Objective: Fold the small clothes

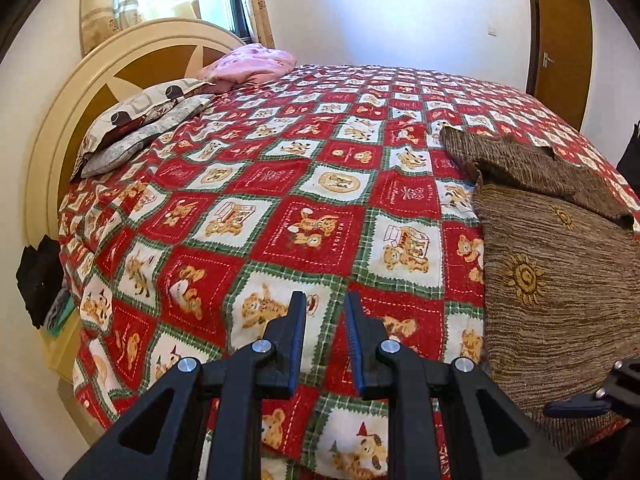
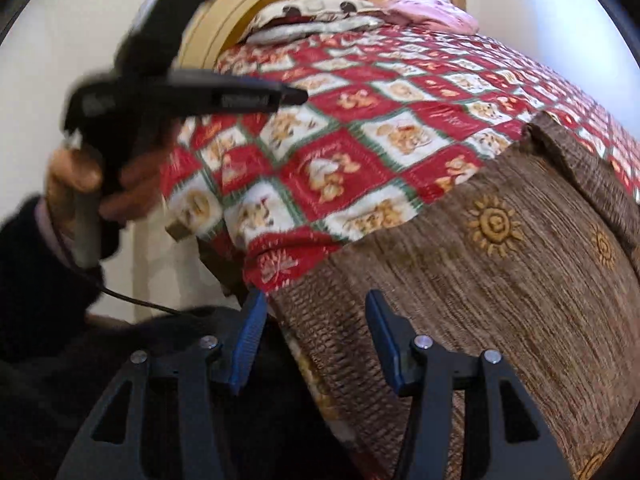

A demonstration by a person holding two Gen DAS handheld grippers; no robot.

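Note:
A brown knitted garment with yellow sun motifs (image 1: 560, 264) lies flat on the bed at the right, one part folded over at its far end. It fills the right of the right wrist view (image 2: 480, 280). My left gripper (image 1: 326, 300) is open and empty above the bedspread, left of the garment. My right gripper (image 2: 316, 300) is open at the garment's near edge, with nothing between its fingers. The left gripper (image 2: 296, 96) also shows in the right wrist view, held in a hand.
The bed has a red, white and green teddy-bear bedspread (image 1: 280, 184). Pillows (image 1: 140, 120) and a pink cloth (image 1: 248, 64) lie by the round headboard (image 1: 52, 140). A wooden door (image 1: 560, 40) stands at the far right. Dark clothes (image 1: 38, 280) hang at the left.

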